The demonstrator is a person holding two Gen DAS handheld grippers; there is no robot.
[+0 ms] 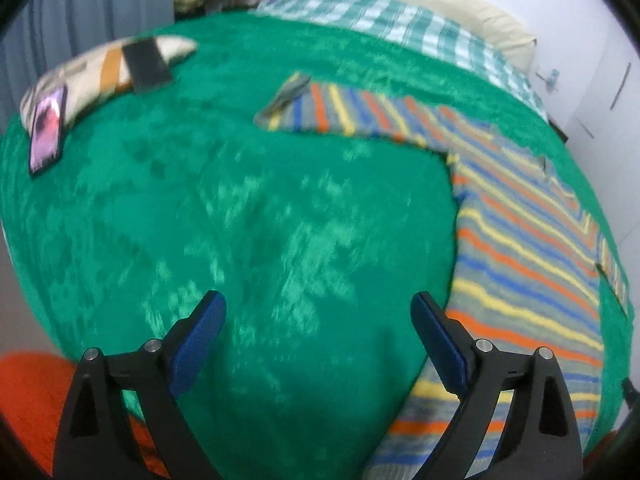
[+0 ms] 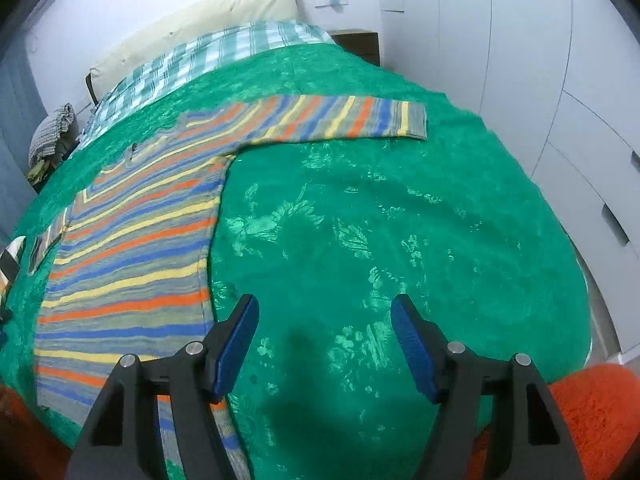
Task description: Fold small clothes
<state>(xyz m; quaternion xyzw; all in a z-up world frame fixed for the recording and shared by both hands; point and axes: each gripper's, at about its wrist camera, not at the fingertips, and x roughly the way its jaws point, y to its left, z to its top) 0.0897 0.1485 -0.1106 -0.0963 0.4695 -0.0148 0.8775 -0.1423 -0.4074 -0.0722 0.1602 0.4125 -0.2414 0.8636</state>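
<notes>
A striped sweater [image 1: 528,248] in grey, orange, yellow and blue lies flat on the green bedspread [image 1: 240,220], sleeves spread out. In the left wrist view its body runs down the right side and one sleeve [image 1: 340,112] reaches left. My left gripper [image 1: 318,308] is open and empty, over bare bedspread just left of the sweater's lower edge. In the right wrist view the sweater [image 2: 132,256] fills the left side and its other sleeve [image 2: 340,120] stretches right. My right gripper [image 2: 324,312] is open and empty, over the bedspread [image 2: 400,220] just right of the sweater's hem.
A patterned cushion [image 1: 96,72] with a black object [image 1: 146,64] and a phone [image 1: 48,132] lie at the bed's far left. A checked sheet [image 1: 400,24] and cream pillow [image 2: 200,24] are at the head. White wardrobes [image 2: 560,80] stand right. Orange fabric [image 2: 600,412] lies at the near edge.
</notes>
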